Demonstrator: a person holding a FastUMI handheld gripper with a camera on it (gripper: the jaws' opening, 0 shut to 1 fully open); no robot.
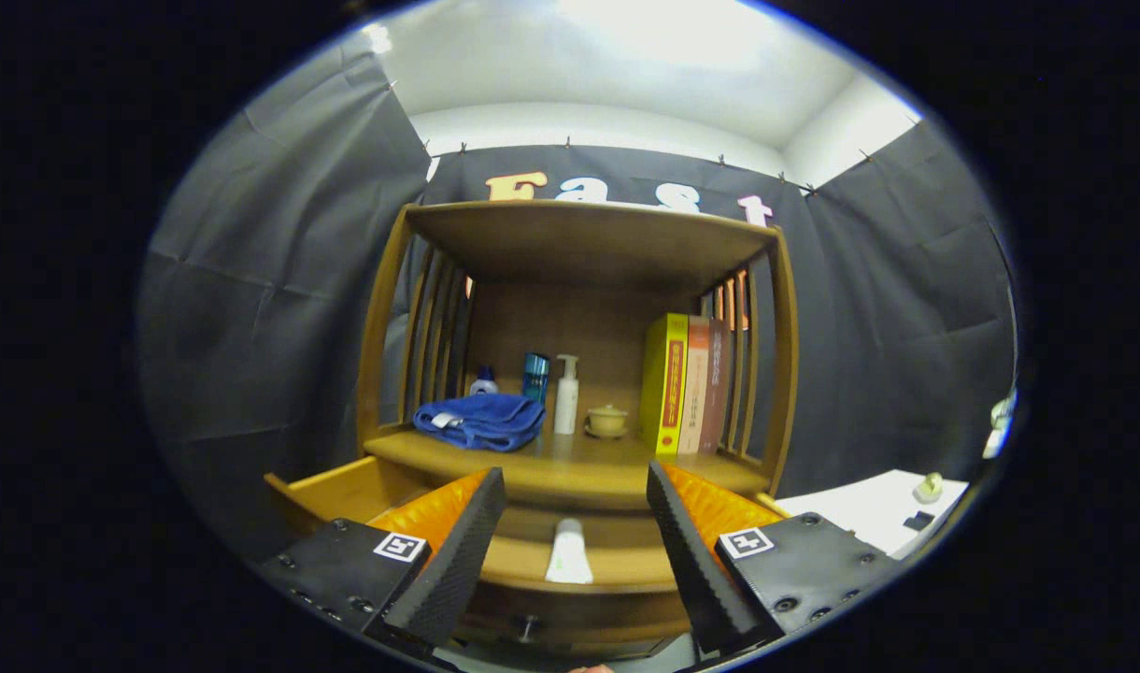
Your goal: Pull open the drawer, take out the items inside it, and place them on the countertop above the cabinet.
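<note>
We see the drawer (346, 491) pulled open below the cabinet's countertop (570, 463), its wooden left wall running out past our left finger. Inside lies a pale tube (568, 551) — white, cap toward the cabinet, long axis running away from us — sitting between our fingers and untouched. The gripper (575, 547) hangs wide open, nothing held. On the countertop, left to right: a blue towel (481, 421), small bottles (535, 376), a pump bottle (566, 394), a lidded cup (607, 421), upright books (687, 385). The front strip of countertop stays bare — room above the tube.
</note>
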